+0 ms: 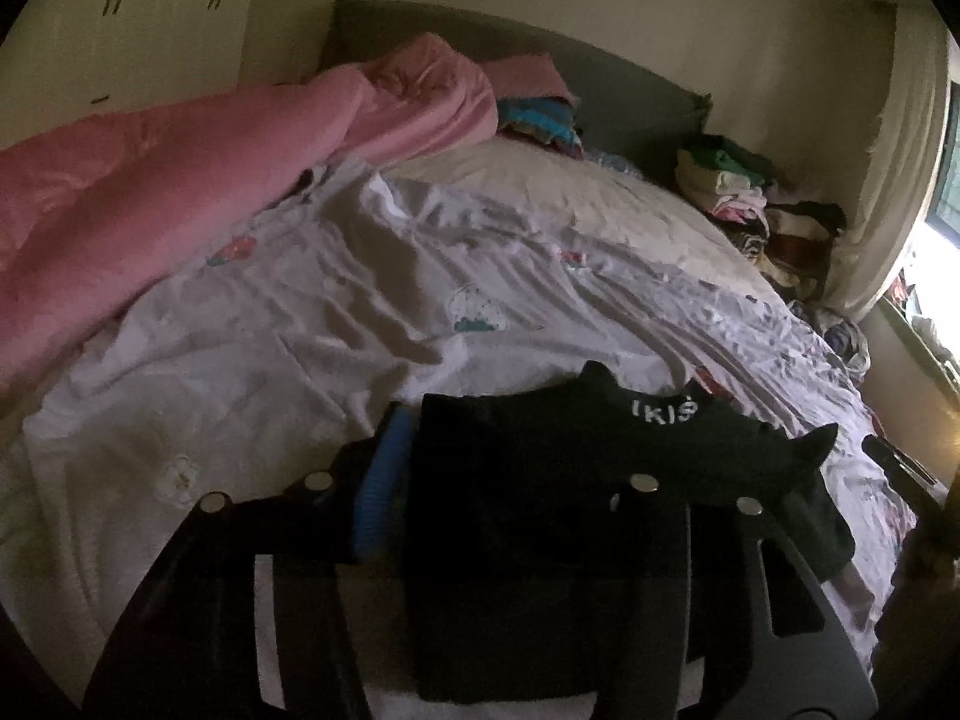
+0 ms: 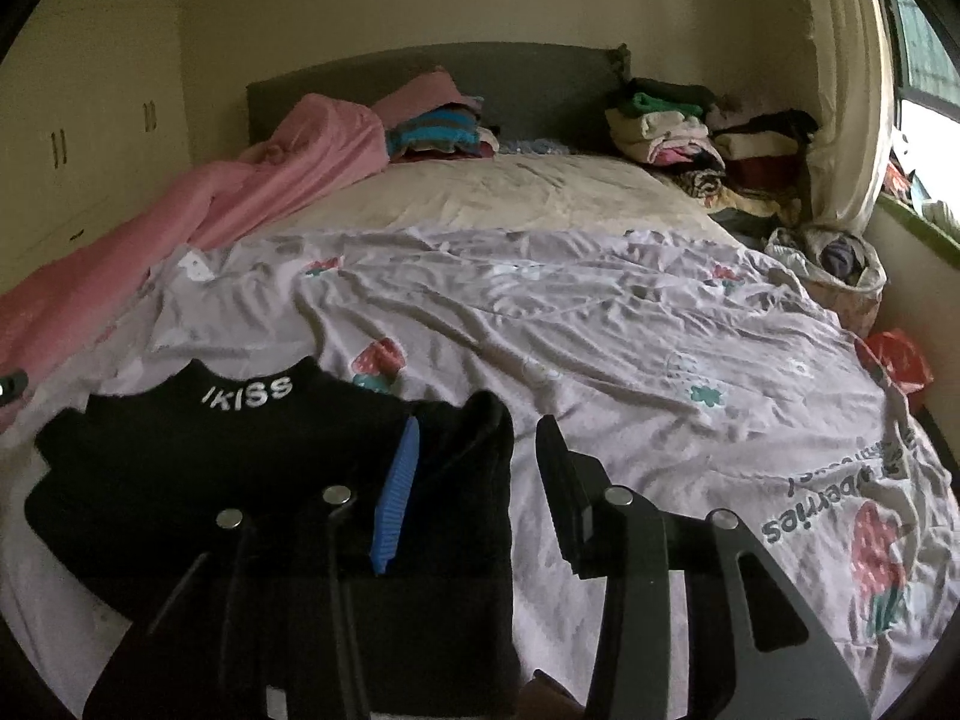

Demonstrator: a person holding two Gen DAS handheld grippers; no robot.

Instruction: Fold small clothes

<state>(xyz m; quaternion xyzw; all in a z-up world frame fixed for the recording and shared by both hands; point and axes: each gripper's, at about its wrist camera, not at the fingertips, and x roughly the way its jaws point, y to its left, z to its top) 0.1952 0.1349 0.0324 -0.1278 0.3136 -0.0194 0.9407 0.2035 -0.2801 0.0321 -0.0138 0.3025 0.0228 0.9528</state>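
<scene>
Black gripper fingers fill the bottom of both views. At the lower middle of the left wrist view, the left gripper (image 1: 516, 498) has its fingers apart, with the black top (image 1: 570, 468) lying between them and over the right one; whether the pads press on the cloth cannot be told in the dark. A blue pad (image 1: 384, 480) on the left finger shows beside the top's edge. At the bottom of the right wrist view, the right gripper (image 2: 474, 480) also has its fingers apart: the left finger with its blue pad (image 2: 393, 504) sits on or under a fold of the top (image 2: 240, 462), while the right finger (image 2: 564, 492) stands clear of the cloth over the sheet (image 2: 600, 324). The top lies spread on the near part of the bed, at lower left of the right wrist view, its collar with white letters "KISS" toward the headboard (image 2: 528, 78). A pink duvet (image 2: 240, 192) runs along the left of the bed. Folded clothes (image 2: 666, 126) are piled at the upper right by the headboard, with a further pile (image 2: 444, 132) at the middle. A curtain (image 2: 840, 90) hangs at the far right beside the window, and white cupboards (image 2: 90, 90) stand at upper left.
</scene>
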